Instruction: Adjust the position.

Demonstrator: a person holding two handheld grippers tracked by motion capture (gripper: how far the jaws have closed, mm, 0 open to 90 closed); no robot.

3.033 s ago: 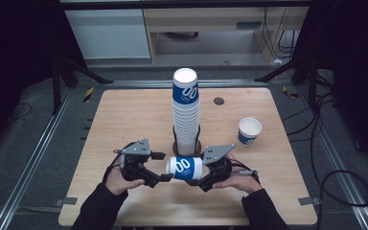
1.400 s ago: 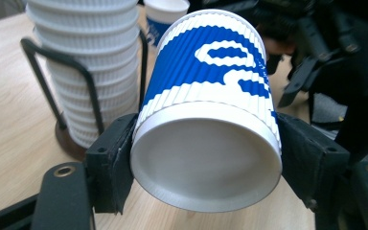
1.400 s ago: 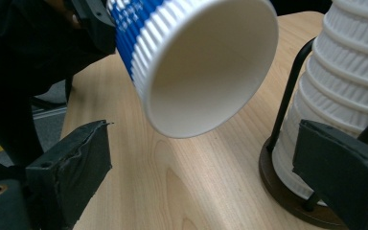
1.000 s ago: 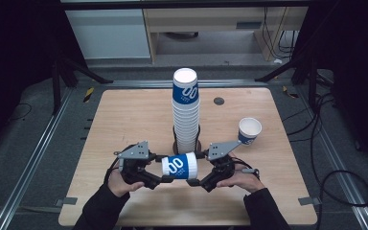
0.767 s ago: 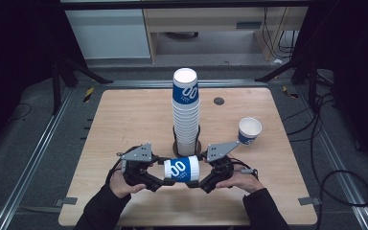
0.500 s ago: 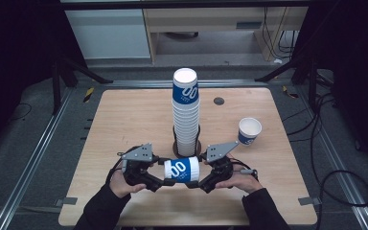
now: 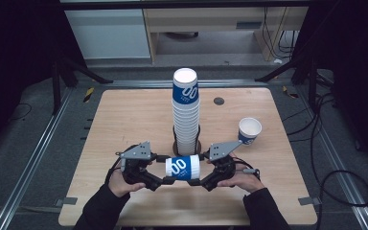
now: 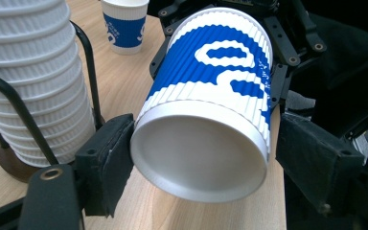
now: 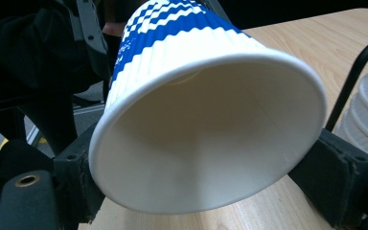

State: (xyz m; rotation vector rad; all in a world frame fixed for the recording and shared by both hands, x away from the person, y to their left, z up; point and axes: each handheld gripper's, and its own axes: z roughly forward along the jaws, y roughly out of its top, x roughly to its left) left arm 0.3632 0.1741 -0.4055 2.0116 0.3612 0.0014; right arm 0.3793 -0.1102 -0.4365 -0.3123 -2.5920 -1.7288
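We hold a blue-and-white paper cup (image 7: 182,167) sideways at the table's (image 7: 124,120) six o'clock edge, left gripper (image 7: 159,181) clamping its base, right gripper (image 7: 205,181) just closing on its rim. Squeezing harder could crush the rim; twelve o'clock stands the cup stack (image 7: 186,115).

The cup (image 9: 206,120) hides the right gripper's jaws (pad contact unclear), its base cut off

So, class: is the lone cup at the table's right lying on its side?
No, the lone cup stands upright, its open mouth facing up.
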